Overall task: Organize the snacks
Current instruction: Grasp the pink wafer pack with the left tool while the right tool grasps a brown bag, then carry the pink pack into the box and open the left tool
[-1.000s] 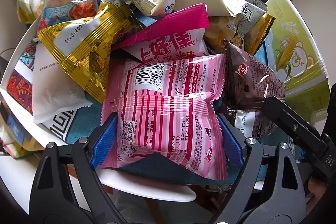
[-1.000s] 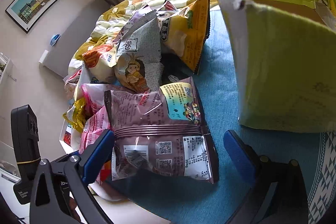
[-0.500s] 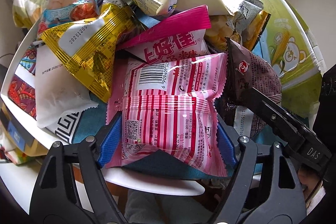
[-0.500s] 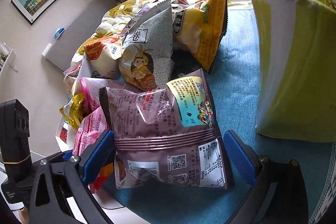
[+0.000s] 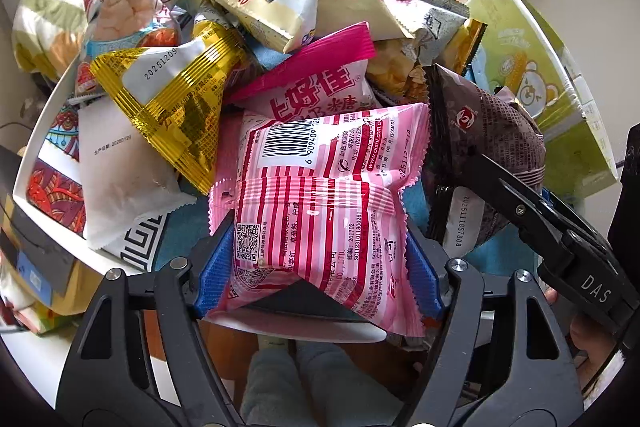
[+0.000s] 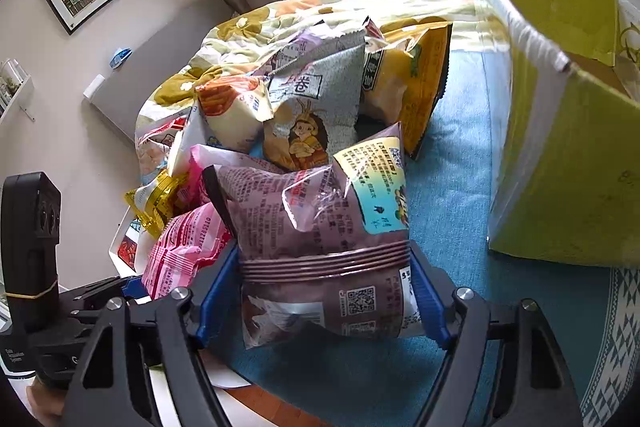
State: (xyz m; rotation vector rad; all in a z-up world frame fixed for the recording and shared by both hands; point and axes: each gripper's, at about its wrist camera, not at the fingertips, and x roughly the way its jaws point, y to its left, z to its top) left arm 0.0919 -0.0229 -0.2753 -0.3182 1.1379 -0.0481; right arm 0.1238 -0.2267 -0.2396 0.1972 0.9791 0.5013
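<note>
A heap of snack bags lies on a blue cloth over a white table. My left gripper (image 5: 318, 267) is shut on the near end of a pink striped bag (image 5: 320, 211), its blue pads pressing both sides. My right gripper (image 6: 320, 303) is shut on a brown-purple bag (image 6: 320, 227), which also shows in the left wrist view (image 5: 492, 147) with the right gripper's black finger (image 5: 540, 211) across it. The pink bag also shows in the right wrist view (image 6: 180, 251), with the left gripper (image 6: 100, 295) at far left.
A yellow-green cardboard box (image 6: 568, 147) stands open on the right; it also shows in the left wrist view (image 5: 532, 79). A gold bag (image 5: 176, 107), a magenta bag (image 5: 320, 87), a grey cartoon bag (image 6: 312, 119) and a yellow bag (image 6: 408, 83) lie in the heap. The white table edge (image 5: 300, 331) is close below.
Both grippers have closed: the left one's pads came in onto the pink striped bag, the right one's onto the brown-purple bag. Both moved slightly forward into the heap.
</note>
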